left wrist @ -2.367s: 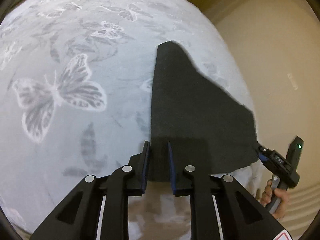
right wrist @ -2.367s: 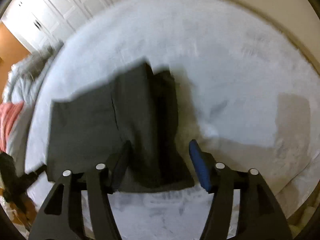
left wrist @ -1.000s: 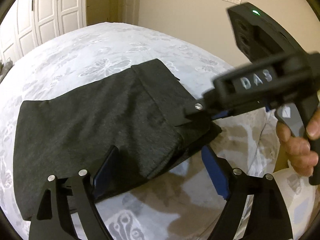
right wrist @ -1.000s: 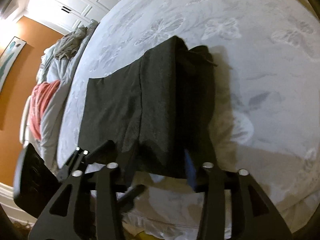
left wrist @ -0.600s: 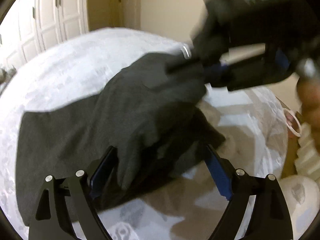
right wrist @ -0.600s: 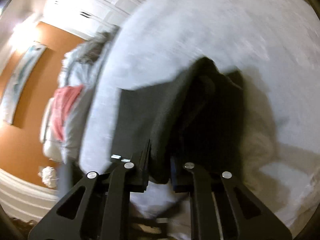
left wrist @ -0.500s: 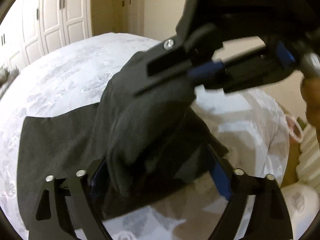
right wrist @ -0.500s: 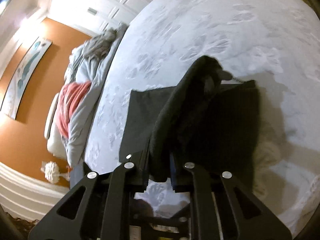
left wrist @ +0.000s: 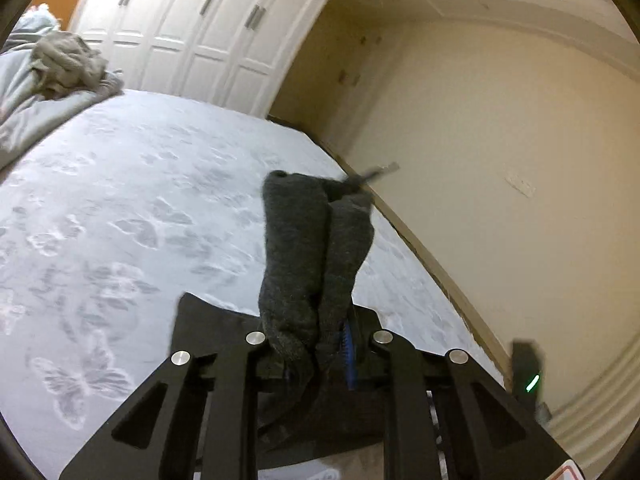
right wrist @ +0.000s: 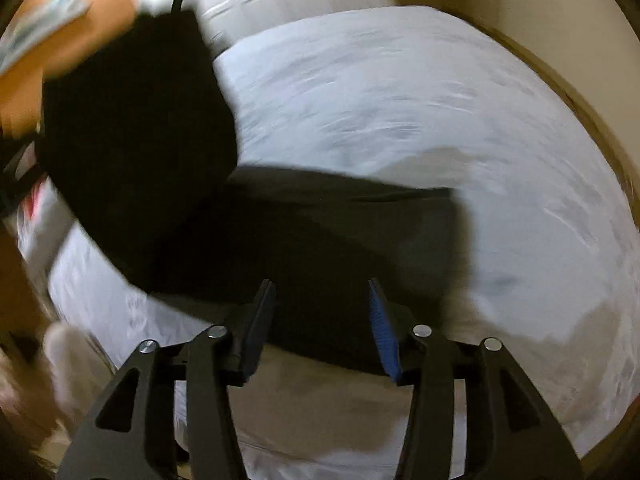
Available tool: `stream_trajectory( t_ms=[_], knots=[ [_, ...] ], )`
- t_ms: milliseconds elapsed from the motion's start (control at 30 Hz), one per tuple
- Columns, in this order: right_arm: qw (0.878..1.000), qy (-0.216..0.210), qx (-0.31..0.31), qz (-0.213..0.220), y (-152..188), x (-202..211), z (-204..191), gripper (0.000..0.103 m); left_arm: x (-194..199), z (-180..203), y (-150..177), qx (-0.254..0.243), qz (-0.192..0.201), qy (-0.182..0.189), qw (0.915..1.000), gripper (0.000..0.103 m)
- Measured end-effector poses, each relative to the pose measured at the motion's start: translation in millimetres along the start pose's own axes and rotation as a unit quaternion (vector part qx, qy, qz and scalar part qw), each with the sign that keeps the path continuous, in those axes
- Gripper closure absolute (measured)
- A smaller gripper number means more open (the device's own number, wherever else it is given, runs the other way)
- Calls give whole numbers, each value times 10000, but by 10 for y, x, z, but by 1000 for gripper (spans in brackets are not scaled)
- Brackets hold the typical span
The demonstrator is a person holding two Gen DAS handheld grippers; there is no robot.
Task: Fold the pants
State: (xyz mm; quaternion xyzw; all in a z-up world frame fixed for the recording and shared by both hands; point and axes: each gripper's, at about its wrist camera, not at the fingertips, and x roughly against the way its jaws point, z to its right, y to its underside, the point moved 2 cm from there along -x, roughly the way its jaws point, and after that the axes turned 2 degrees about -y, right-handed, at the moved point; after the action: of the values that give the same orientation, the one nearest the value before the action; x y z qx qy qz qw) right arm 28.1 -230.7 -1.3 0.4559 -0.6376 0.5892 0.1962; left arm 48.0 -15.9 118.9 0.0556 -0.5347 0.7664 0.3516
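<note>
Fold-over in hand: your left tool (left wrist: 316, 344) grips the pants (left wrist: 308, 256), lifted above the bed (left wrist: 120, 208). Your right tool (right wrist: 320, 320) stands open over the pants. Next, lay the raised edge down squarely.

Left wrist cam sits low over the bed (left wrist: 120, 208), facing across it to the wardrobe doors (left wrist: 208, 32) and wall. Right wrist cam looks steeply down, close, motion-blurred. Both share the pants (left wrist: 304, 248) and bedspread.

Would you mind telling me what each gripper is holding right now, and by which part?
The left gripper pinches a bunched fold of the dark pants. The right gripper is open, holding nothing.
</note>
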Motion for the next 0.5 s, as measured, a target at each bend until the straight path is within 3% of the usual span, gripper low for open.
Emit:
stream_trajectory(
  t_ms=[133,300,433,500],
  knots=[
    [9966,103,777,-271,14,-463,-560,43,150,-147,57,216,41,112,9997,88],
    [9897,224,1321,-513,-20,-1065,-1051,39,205,-263,10,304,109,188,9993,88],
    [9849,442,1651,-290,-21,-1216,-1123,37,199,-357,64,199,59,194,9996,88],
    [9869,350,1553,-269,-41,-1207,-1068,45,192,-437,64,334,21,274,9991,88]
  ],
)
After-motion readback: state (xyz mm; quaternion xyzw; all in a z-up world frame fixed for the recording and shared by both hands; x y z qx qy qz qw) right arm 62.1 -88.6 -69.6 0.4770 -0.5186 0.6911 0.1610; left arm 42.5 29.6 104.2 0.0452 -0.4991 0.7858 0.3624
